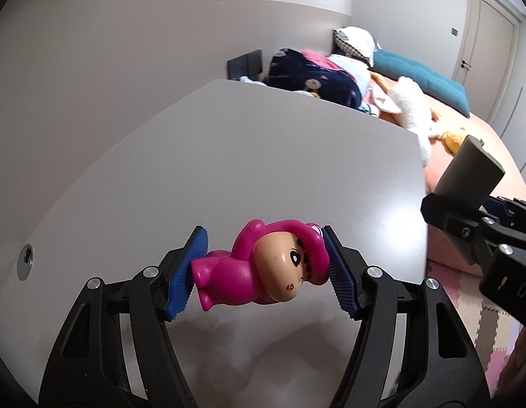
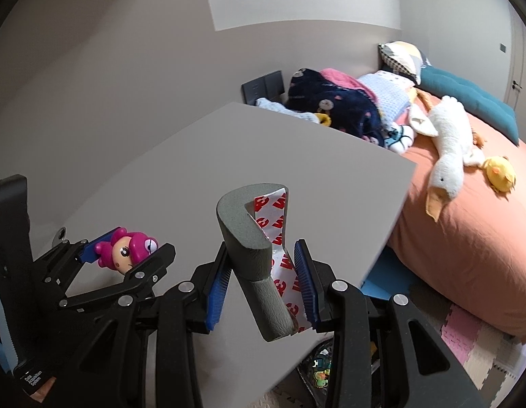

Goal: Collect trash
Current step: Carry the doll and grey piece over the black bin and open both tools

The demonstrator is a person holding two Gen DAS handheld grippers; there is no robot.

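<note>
The left gripper (image 1: 263,272) is clamped on a pink toy figurine (image 1: 263,268), held above the grey desk (image 1: 229,156) near its front edge. The right gripper (image 2: 263,282) is clamped on a grey foam corner guard (image 2: 256,258) with its printed adhesive backing, over the desk's right edge.

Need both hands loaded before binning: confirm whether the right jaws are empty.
No: the right gripper is shut on a grey foam strip with printed backing paper.

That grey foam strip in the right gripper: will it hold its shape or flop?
The grey foam strip probably flexes; it stands curled above the right gripper. Likely light. Its paper backing is peeling away, so that could slip.
</note>
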